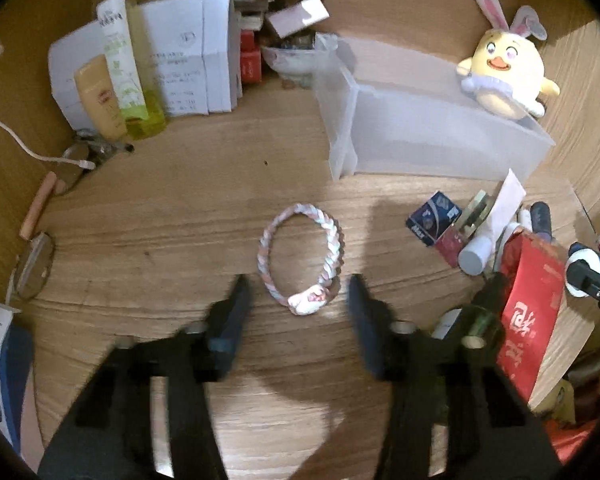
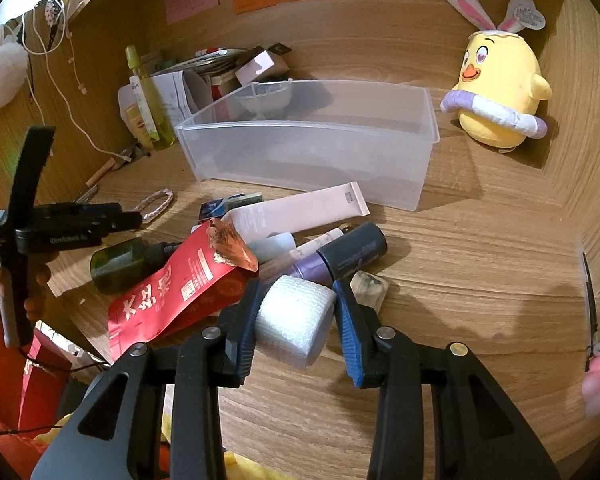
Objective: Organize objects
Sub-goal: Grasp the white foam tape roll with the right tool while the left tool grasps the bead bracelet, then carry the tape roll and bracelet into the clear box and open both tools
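While the right gripper (image 2: 296, 312) fingers clamp the white roll (image 2: 294, 322), the left gripper (image 1: 298, 300) fingers stand apart w/ nothing held, over the bracelet (image 1: 300, 256); next probably roll into clear bin (image 2: 300, 156).

We see a desk (image 1: 140, 240) of wood-grain laminate, smooth with a soft sheen, and walls of the same finish. The bin (image 2: 308, 152) toward its back edge is frosted, translucent plastic, smooth. The bracelet (image 1: 300, 256) is braided cord, matt and ropy. The plush chick (image 2: 500, 92) in the back right corner is soft, napped cloth. The roll (image 2: 296, 320) between our right gripper's (image 2: 296, 312) fingers looks like white woven gauze, rough-textured. The red packet (image 2: 180, 292) is glossy, with a torn top. The pink tube (image 2: 300, 212) is satin plastic. Both grippers, the left gripper (image 1: 300, 296) included, are matt black plastic with metal rivets and ribbed pads.
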Demonstrator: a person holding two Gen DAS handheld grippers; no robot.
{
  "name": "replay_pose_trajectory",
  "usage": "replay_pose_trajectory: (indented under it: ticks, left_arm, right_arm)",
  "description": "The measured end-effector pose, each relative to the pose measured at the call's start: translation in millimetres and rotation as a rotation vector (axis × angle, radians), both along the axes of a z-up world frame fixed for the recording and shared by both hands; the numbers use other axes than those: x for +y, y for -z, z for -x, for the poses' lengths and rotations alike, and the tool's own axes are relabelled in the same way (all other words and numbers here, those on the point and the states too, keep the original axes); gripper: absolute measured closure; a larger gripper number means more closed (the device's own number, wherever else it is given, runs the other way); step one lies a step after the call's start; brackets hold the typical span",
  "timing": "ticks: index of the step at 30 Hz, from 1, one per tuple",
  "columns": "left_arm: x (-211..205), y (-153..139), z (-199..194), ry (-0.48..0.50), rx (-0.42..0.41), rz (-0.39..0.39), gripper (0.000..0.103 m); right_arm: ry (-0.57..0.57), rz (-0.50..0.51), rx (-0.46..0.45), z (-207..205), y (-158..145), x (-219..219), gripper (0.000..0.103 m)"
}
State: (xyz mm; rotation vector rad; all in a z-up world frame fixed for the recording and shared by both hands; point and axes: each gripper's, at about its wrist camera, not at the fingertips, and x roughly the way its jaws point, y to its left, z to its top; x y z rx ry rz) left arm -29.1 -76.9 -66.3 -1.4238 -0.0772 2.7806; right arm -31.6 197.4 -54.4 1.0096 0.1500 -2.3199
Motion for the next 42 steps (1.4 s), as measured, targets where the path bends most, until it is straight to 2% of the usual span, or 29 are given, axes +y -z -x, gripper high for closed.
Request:
replay_pose_trajectory:
  ticks: [2, 4, 8, 16, 31, 42]
  left_arm:
    - [-0.1, 1.4, 1.4, -0.003, 0.013, 0.015, 0.081]
    - [-1.0, 1.6, 0.9, -0.003, 0.021, 0.009, 0.085]
    - [-5.7, -5.0, -0.9, -0.028, 0.051, 0.011, 0.085]
    - [2.1, -42.7, -7.6, -0.047, 0.160, -0.001, 0.085]
    - [40.4, -100.4, -1.4, 0.016, 0.301, -0.030, 0.085]
    - [52.6, -123.5, 21.2, 0.042, 0.357, -0.039, 0.085]
  right_arm:
    - [-0.002, 0.000, 0.003, -1.3, 0.0, 1.0, 0.070]
    - [0.001, 0.003, 0.008, -1.5, -0.6, 2.1, 0.070]
    - [0.005, 0.013, 0.013, 0.8, -2.7, 3.1, 0.070]
    - [-0.001, 0.060, 0.077, 10.7, -25.0, 2.3, 0.070]
    - [-0.005, 0.108, 0.175, 38.3, -61.2, -2.4, 0.070]
    - [-0.007, 0.111, 0.237, 65.0, -82.4, -12.5, 0.070]
